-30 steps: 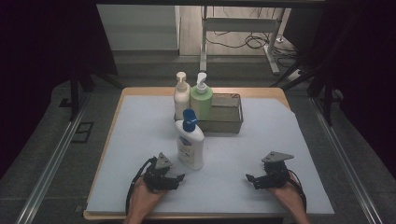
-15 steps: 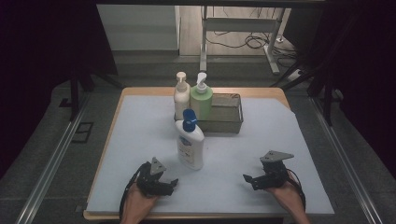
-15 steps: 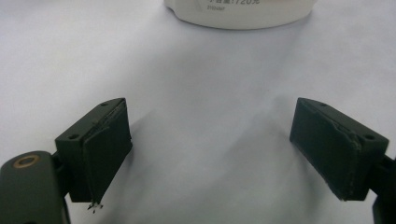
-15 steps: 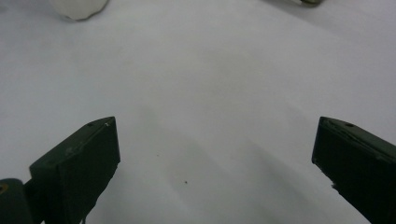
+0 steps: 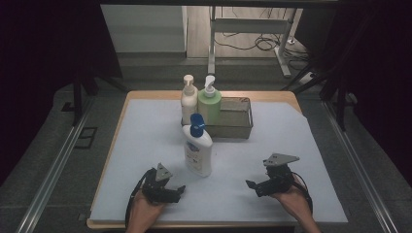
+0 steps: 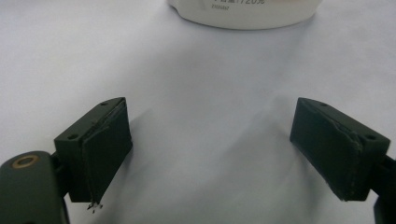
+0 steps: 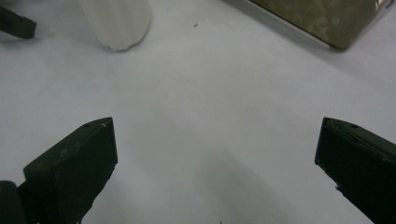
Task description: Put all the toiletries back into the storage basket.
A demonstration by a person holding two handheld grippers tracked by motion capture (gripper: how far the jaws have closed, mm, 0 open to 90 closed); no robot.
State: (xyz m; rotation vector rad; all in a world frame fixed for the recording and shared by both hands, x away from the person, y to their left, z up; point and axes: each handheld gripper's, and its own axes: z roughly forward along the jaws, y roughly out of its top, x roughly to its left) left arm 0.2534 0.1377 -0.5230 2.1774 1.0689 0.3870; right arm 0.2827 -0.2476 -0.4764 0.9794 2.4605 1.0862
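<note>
The white plastic lotion bottle with a blue cap (image 5: 197, 150) stands upright on the pale sheet covering the wooden table (image 5: 145, 131), near the middle and just in front of the rectangular metal wire basket (image 5: 238, 119); its base appears at the top of the left gripper view (image 6: 243, 14) and at the upper left of the right gripper view (image 7: 119, 23). Behind it, at the left end of the basket, stand a cream pump bottle (image 5: 188, 99) and a light green pump bottle with a white pump (image 5: 209, 102), side by side; whether they stand inside the basket cannot be told.

The left gripper (image 5: 180, 189) lies low on the sheet, near the bottle's front left, held by the left hand (image 5: 143, 211); its jaws are spread wide with nothing between them, bare sheet showing in the gap (image 6: 210, 140). The right gripper (image 5: 250, 184) sits well apart to the bottle's right, held by the right hand (image 5: 291, 199), a grey three-cornered plate on top; its jaws are likewise released and empty (image 7: 215, 154); a corner of the basket (image 7: 327, 18) shows ahead of it.
</note>
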